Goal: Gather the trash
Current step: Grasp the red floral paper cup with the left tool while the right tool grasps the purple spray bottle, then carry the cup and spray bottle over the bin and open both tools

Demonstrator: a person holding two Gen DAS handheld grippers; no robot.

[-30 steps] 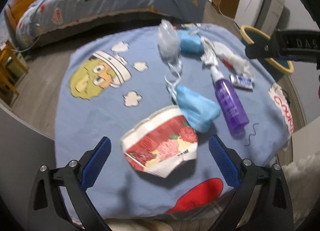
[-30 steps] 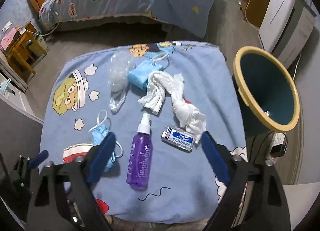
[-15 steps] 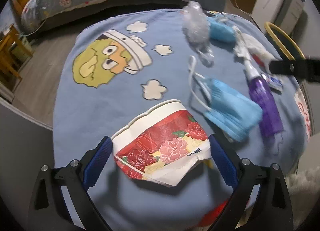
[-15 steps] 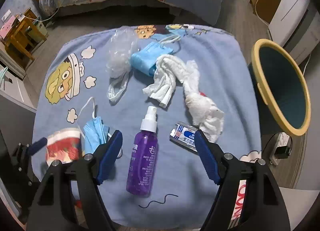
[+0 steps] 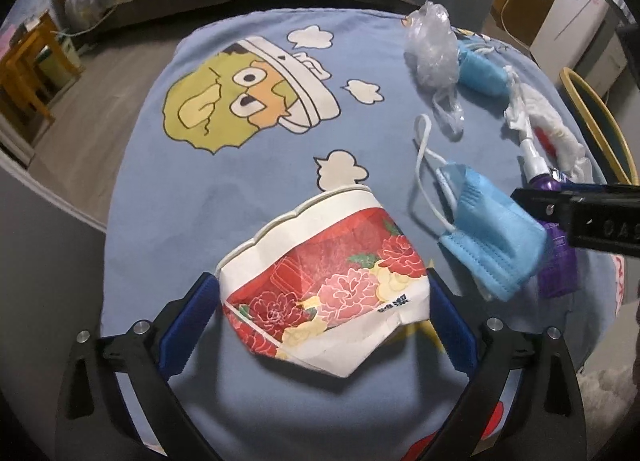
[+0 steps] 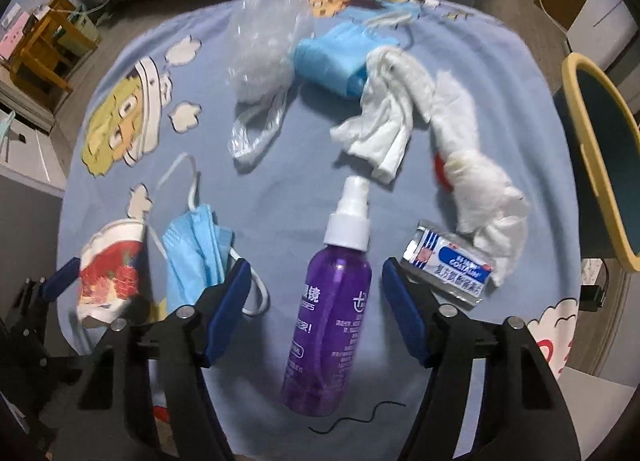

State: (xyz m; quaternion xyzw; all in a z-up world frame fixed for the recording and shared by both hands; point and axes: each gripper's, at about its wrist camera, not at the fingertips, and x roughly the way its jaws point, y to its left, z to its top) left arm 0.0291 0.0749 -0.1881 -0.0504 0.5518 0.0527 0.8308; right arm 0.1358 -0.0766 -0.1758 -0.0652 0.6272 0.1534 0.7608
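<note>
— Where are the claws? 
— Left gripper (image 5: 322, 313) straddles the crushed paper cup (image 5: 320, 285), pads at its sides, grip unclear. Right gripper (image 6: 316, 301), closing, flanks the purple spray bottle (image 6: 332, 301) untouched.

— Bin? 
— Yellow-rimmed bin (image 6: 576, 109) stands beyond the blanket's (image 6: 304, 189) right edge.

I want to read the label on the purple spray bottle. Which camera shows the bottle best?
The right wrist view: the purple spray bottle lies whole and unobstructed between the closing right claw's fingers, not yet gripped, label facing up. The left wrist view shows only its white nozzle and part of its body, behind the blue face mask.
</note>
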